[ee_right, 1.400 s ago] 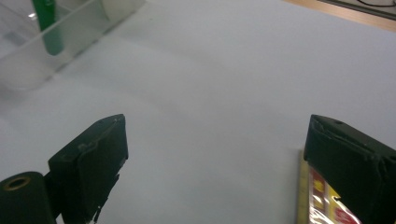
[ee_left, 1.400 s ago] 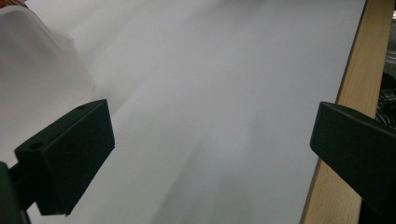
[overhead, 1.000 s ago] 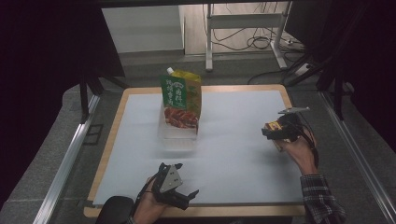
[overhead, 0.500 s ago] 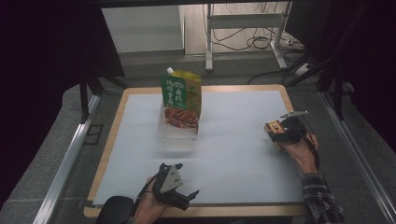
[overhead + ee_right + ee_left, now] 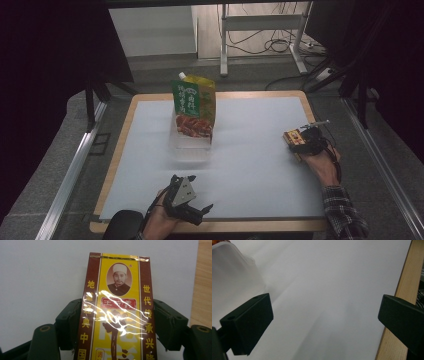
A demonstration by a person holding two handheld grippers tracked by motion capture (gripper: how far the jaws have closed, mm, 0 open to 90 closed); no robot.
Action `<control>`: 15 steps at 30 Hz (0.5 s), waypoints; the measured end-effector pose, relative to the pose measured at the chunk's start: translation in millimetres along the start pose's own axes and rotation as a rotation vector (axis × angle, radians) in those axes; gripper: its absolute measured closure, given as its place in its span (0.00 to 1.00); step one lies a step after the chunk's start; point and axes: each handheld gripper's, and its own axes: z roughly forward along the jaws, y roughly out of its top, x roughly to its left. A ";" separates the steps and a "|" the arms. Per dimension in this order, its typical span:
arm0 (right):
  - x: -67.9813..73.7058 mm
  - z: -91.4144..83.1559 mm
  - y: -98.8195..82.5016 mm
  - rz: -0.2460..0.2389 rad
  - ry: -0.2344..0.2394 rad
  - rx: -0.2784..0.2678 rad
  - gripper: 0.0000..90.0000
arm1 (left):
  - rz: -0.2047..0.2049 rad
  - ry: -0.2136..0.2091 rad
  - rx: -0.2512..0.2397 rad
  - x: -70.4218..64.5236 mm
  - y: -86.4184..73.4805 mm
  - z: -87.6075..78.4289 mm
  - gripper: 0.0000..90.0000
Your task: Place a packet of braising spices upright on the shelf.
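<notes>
1. The right gripper (image 5: 298, 142) is low over the right side of the counter (image 5: 260, 226), near the edge, with a yellow and maroon box (image 5: 293, 138) between its jaws.
2. In the right gripper view the box (image 5: 117, 312) lies lengthwise between the two black pads (image 5: 71, 322), which sit against its long sides. The jaws have just been closing and now grip the box.
3. The box lies on the white sheet (image 5: 250, 150) that covers the counter.
4. The left gripper (image 5: 192, 210) is at the near edge of the counter, its jaws wide open with nothing between them.
5. In the left gripper view there is bare sheet (image 5: 324, 302) between the jaws, and a clear tub (image 5: 232, 277) at the upper left.
6. A green and yellow pouch (image 5: 195, 107) stands upright in the tub (image 5: 190, 150) at the middle of the sheet, well apart from both grippers.
</notes>
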 end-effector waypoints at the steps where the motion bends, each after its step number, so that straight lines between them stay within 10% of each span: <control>1: 0.3 -0.4 0.3 -0.001 -0.003 0.005 0.34 | 0.001 0.000 0.000 0.1 0.0 -0.1 0.00; 15: 13.7 -23.8 1.1 -0.046 0.030 -0.033 0.35 | -0.001 0.006 -0.015 -0.3 1.1 -2.2 0.00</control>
